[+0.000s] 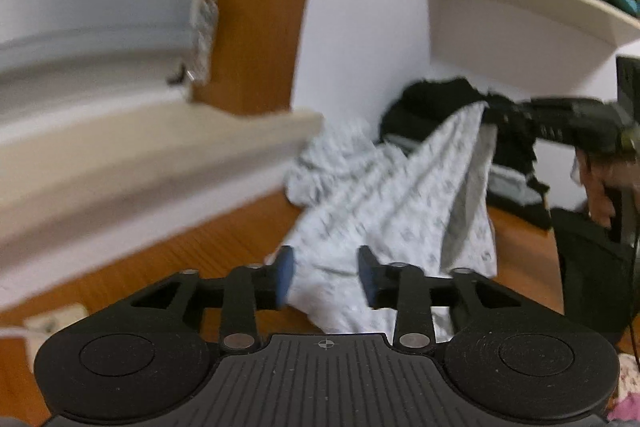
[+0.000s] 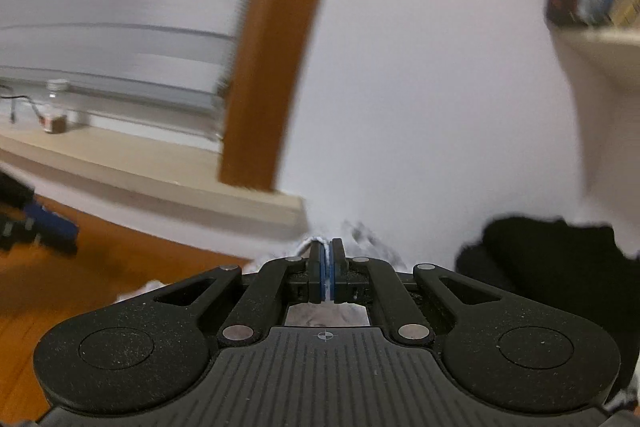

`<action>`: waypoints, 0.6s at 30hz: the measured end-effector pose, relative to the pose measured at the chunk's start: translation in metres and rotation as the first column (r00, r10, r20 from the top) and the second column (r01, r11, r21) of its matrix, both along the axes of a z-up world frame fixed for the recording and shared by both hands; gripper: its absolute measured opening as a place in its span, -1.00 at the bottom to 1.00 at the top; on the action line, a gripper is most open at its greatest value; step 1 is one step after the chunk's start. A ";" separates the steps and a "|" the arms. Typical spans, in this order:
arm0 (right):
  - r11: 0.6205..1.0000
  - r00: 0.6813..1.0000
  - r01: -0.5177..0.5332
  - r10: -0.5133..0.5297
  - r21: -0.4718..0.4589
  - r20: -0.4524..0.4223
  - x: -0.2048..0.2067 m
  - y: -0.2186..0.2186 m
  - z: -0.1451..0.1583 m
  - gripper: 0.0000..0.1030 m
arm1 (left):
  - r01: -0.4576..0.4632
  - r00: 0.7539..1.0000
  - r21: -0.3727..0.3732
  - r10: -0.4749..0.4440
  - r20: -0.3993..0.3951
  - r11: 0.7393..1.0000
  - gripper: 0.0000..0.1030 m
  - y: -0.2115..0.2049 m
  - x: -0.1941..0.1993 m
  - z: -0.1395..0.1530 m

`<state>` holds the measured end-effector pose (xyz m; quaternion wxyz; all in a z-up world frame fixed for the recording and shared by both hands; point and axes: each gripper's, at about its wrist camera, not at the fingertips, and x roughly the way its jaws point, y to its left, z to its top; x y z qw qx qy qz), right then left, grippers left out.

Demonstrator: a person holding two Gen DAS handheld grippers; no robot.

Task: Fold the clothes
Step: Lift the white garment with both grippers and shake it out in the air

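The right tongs (image 2: 327,269) are clamped on a thin edge of white patterned cloth (image 2: 362,233) above the wooden desk (image 2: 60,291). A black garment (image 2: 544,259) lies to the right. A glass jar (image 2: 56,107) stands on the windowsill (image 2: 132,155).

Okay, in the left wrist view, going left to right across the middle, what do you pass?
Window blind → wooden frame post → white patterned garment → dark clothes pile → right hand-held gripper, pinching the garment's raised corner.
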<state>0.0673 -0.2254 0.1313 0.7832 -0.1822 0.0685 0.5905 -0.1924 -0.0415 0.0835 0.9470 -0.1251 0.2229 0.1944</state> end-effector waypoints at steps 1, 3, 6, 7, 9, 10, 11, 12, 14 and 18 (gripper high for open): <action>1.000 1.000 0.007 -0.007 -0.006 -0.014 0.004 -0.001 -0.004 -0.94 | 0.008 1.000 0.001 -0.008 -0.007 1.000 -0.01 -0.003 0.006 -0.005; 1.000 0.999 0.013 -0.014 -0.024 -0.041 0.010 -0.002 -0.012 -0.94 | 0.024 0.999 0.002 -0.024 -0.021 1.000 0.05 -0.010 0.017 -0.014; 0.998 0.997 0.003 -0.008 -0.068 -0.077 0.013 -0.003 -0.027 -0.90 | 0.047 0.998 0.003 -0.046 -0.034 0.999 0.17 -0.016 0.033 -0.021; 0.996 0.996 -0.004 -0.003 -0.084 -0.089 0.015 -0.005 -0.032 -0.85 | 0.055 0.998 0.005 -0.054 -0.039 0.999 0.19 -0.018 0.038 -0.023; 0.994 0.993 -0.017 0.004 -0.104 -0.122 0.015 -0.006 -0.041 -0.71 | 0.073 0.996 0.019 -0.072 -0.054 0.997 0.25 -0.024 0.049 -0.027; 0.993 0.990 -0.023 0.007 -0.113 -0.139 0.015 -0.007 -0.045 -0.64 | 0.082 0.995 0.029 -0.080 -0.062 0.996 0.29 -0.027 0.055 -0.029; 0.993 0.988 -0.026 0.008 -0.113 -0.153 0.016 -0.011 -0.048 -0.60 | 0.092 0.994 0.041 -0.089 -0.070 0.995 0.30 -0.030 0.060 -0.031; 0.993 0.986 -0.029 0.009 -0.113 -0.166 0.017 -0.013 -0.051 -0.48 | 0.104 0.992 0.052 -0.099 -0.081 0.993 0.31 -0.033 0.065 -0.032; 0.993 0.979 -0.042 0.019 -0.115 -0.201 0.018 -0.018 -0.056 -0.34 | 0.122 0.987 0.043 -0.117 -0.111 0.992 0.30 -0.035 0.077 -0.036; 0.985 0.957 -0.107 0.065 -0.136 -0.282 0.012 -0.025 -0.070 -0.26 | 0.123 0.975 0.052 -0.111 -0.193 0.991 0.29 -0.034 0.095 -0.048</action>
